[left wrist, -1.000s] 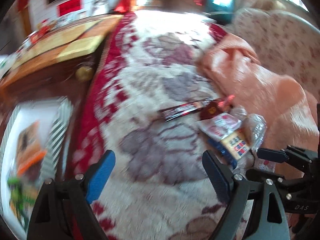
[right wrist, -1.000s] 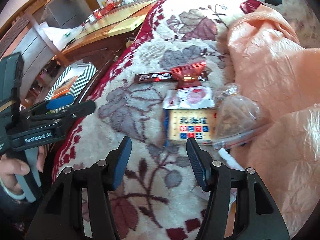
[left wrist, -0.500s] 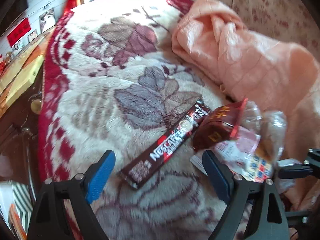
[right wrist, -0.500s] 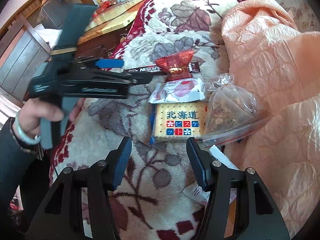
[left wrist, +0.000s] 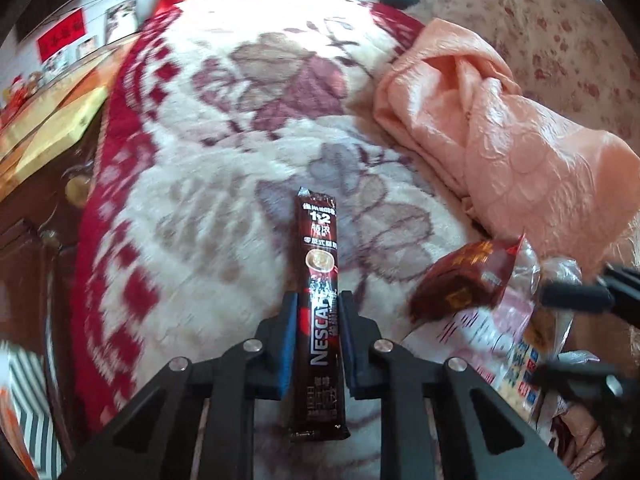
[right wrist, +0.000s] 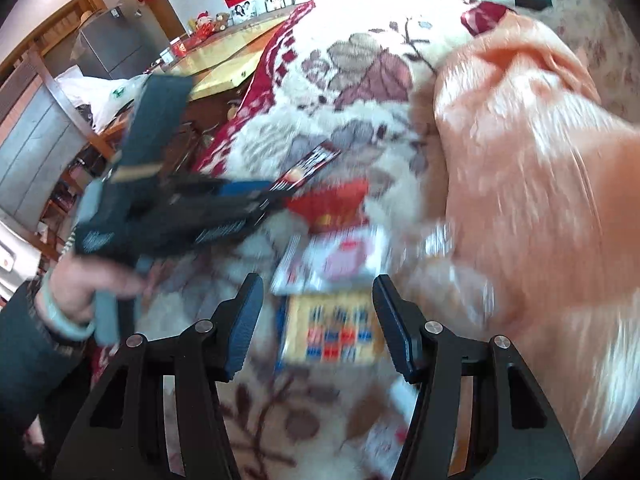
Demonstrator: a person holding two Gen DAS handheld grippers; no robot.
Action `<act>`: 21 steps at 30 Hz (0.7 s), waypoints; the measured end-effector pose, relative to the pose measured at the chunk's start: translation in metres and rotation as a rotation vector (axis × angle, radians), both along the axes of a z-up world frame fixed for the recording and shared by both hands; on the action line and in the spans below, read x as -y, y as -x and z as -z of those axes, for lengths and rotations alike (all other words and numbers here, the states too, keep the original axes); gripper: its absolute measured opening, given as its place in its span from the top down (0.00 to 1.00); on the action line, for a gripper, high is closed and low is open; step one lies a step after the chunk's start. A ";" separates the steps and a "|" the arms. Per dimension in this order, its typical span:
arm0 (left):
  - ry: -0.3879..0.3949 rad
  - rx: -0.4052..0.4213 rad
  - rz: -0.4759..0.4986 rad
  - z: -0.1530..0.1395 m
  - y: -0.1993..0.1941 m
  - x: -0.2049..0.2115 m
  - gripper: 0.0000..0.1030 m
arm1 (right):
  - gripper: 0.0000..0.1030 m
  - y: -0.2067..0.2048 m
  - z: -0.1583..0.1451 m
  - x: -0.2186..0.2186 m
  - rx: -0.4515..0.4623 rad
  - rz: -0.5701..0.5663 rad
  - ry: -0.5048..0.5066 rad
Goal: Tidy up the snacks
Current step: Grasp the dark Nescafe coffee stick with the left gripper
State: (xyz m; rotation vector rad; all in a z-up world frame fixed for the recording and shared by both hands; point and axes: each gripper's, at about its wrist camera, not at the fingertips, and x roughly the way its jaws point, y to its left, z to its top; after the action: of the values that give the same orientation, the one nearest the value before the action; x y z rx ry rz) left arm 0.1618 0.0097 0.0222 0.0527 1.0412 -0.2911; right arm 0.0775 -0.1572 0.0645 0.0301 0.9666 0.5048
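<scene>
A dark Nescafe coffee stick (left wrist: 320, 264) lies lengthwise on the floral fleece blanket (left wrist: 224, 184). My left gripper (left wrist: 318, 298) is closing on it, and its blue pads touch both long edges. In the right wrist view the same stick (right wrist: 312, 164) pokes out past the blurred left gripper (right wrist: 276, 196). My right gripper (right wrist: 316, 284) is open and holds nothing, hanging over a yellow biscuit packet (right wrist: 332, 332). A white-and-pink packet (right wrist: 344, 256) and a red candy wrapper (right wrist: 336, 204) lie just beyond the biscuits.
A crumpled peach blanket (left wrist: 500, 152) rises on the right of the snacks. Left of the bed are a wooden table (left wrist: 40, 132) and a striped box (left wrist: 28, 380). A person's hand (right wrist: 88, 284) grips the left tool's handle.
My left gripper came down onto the coffee stick and its jaws narrowed from wide open to either side of it. The right gripper slid forward over the snack pile, still open.
</scene>
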 end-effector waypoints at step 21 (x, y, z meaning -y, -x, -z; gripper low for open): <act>0.065 0.018 -0.152 -0.012 0.054 -0.056 0.82 | 0.42 -0.083 -0.008 -0.040 0.035 -0.003 -0.020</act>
State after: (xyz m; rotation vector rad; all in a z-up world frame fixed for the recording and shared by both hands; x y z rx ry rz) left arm 0.1078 0.0654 0.0338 -0.0825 1.0113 -0.1857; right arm 0.1608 -0.1170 0.0727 0.0374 0.9276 0.5163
